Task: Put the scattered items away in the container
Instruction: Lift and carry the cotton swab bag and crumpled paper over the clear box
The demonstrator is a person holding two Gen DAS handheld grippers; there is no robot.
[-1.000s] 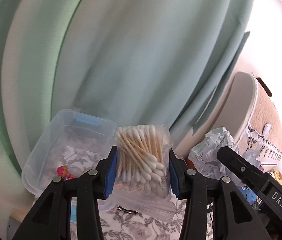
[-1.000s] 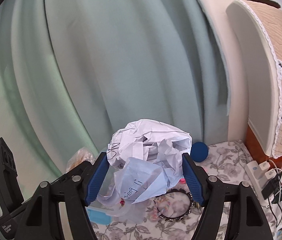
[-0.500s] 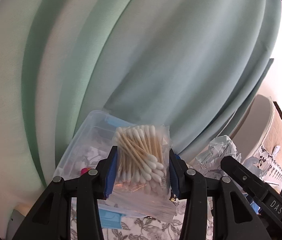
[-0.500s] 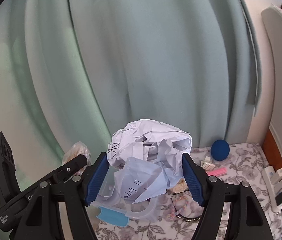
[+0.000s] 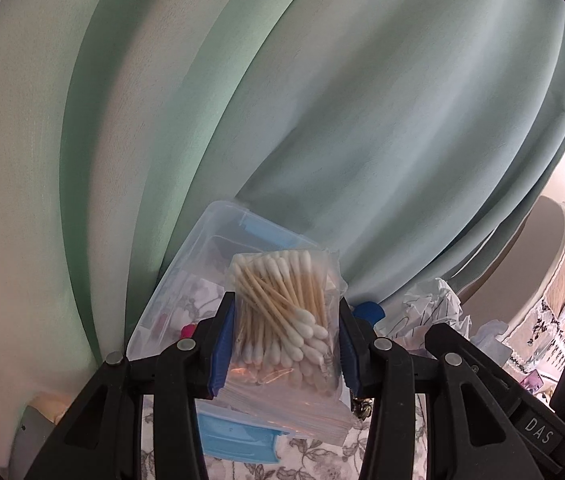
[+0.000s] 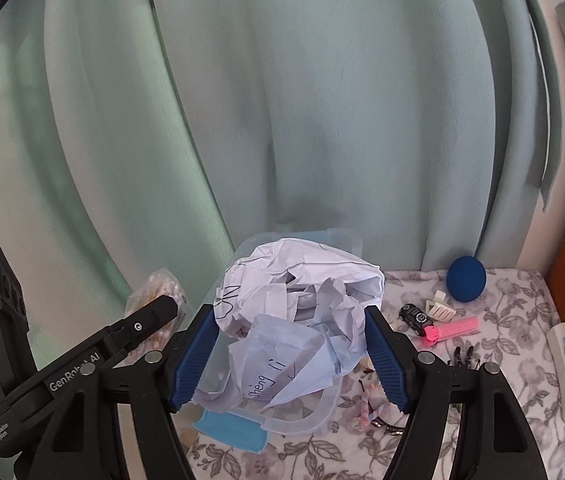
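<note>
Looking along the left claw (image 5: 284, 344), I see a clear plastic container (image 5: 186, 280) with blue latches on the flower-patterned tabletop (image 5: 314, 468), up against the pale green curtain (image 5: 322, 120); inside it only a small red-and-pink thing (image 5: 187, 330) shows, too hidden to name. The left claw's blue pads (image 5: 223, 344) stand at a middling width and press both sides of a clear bag of cotton swabs (image 5: 286, 320), which it holds up in front of the container. The crumpled paper (image 5: 430, 312) and the right claw's black frame sit to the right. From the right claw (image 6: 288, 354), the same container (image 6: 302, 420) lies below and behind the load, its insides mostly covered. This claw stands fairly wide, its pads (image 6: 386, 360) clamped on a ball of crumpled paper (image 6: 298, 304) with handwriting on it, held over the container. To the right on the tabletop lie a blue ball (image 6: 465, 278), a white hair clip (image 6: 438, 307), a small black toy car (image 6: 414, 316) and a pink comb-like piece (image 6: 452, 327).
</note>
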